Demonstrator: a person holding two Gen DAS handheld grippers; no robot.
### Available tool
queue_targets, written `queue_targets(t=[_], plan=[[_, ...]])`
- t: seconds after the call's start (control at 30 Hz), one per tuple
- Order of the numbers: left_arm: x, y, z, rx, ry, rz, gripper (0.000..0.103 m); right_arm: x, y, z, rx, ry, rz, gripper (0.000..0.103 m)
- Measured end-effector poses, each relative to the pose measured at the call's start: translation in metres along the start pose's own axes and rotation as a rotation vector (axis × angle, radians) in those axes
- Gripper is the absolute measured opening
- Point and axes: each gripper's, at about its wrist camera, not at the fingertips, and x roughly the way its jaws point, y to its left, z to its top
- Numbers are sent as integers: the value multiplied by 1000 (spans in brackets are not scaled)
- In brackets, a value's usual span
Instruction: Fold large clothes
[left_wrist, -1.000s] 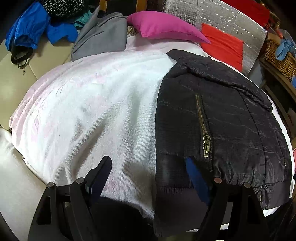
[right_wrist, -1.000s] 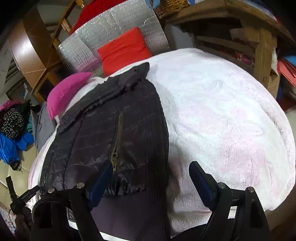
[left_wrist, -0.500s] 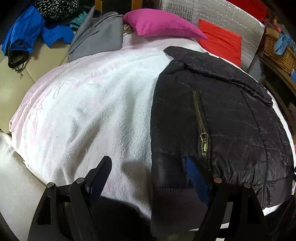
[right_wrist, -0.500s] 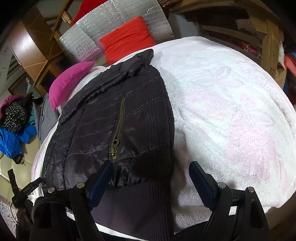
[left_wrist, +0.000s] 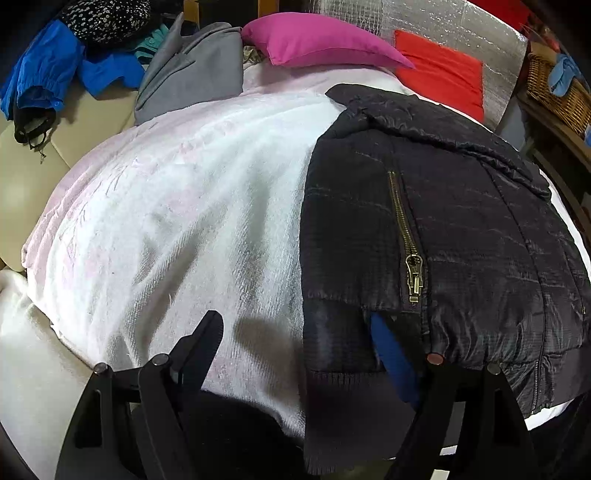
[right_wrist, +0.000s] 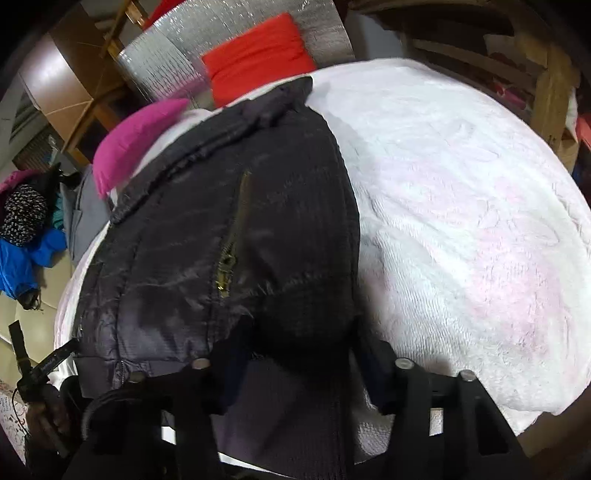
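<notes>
- Black quilted jacket (left_wrist: 461, 236) lies folded lengthwise on the white blanket (left_wrist: 177, 221); puffy, slick, light.
- Best grip: ribbed hem (right_wrist: 280, 406).
- Right gripper (right_wrist: 295, 365) closing over the hem corner; left gripper (left_wrist: 299, 343) wide, straddling the opposite edge.

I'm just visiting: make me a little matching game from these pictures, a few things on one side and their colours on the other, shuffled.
Things:
1. jacket
2. pillow
3. blanket
4. zipper

Colours:
A. brass
B. white with pale pink
C. black
D. bright pink

Pairs: 1-C, 2-D, 3-B, 4-A
</notes>
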Motion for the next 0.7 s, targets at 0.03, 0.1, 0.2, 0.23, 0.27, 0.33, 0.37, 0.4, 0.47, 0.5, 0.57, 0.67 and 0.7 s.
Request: queue_targets(t=[0.03, 0.1, 0.2, 0.23, 0.27, 0.33, 0.37, 0.4, 0.47, 0.5, 0.57, 0.67, 0.7], plan=[[0, 0, 0, 1, 2, 0, 83, 0, 0, 0, -3, 2, -3, 54], [1, -1, 0, 0, 3, -4, 83, 1, 1, 1, -5, 10, -7, 54], [1, -3, 1, 4, 0, -10, 83, 4, 0, 2, 16, 18, 9, 63], [1, -4, 1, 7, -1, -12, 83, 4, 0, 2, 17, 16, 11, 64], [2, -5, 1, 12, 1, -15, 83, 5, 0, 4, 12, 18, 5, 64], [6, -5, 0, 14, 10, -23, 83, 7, 2, 4, 6, 23, -2, 64], [8, -5, 0, 12, 15, -26, 83, 8, 4, 4, 2, 27, -4, 62], [9, -5, -1, 10, 20, -24, 82, 9, 5, 5, -4, 30, -7, 58], [9, -7, -1, 17, 19, -34, 68, 9, 5, 6, -11, 36, -18, 41], [9, -8, -1, 27, 23, -44, 51, 9, 5, 6, -12, 38, -18, 38], [8, -12, 0, 32, 40, -83, 31, 6, 4, 7, -11, 38, -3, 26], [2, -20, 2, 64, 24, -54, 22, -9, 11, 10, -23, 12, 32, 21], [0, -21, 2, 64, 21, -54, 22, -11, 12, 12, -22, 9, 35, 21]])
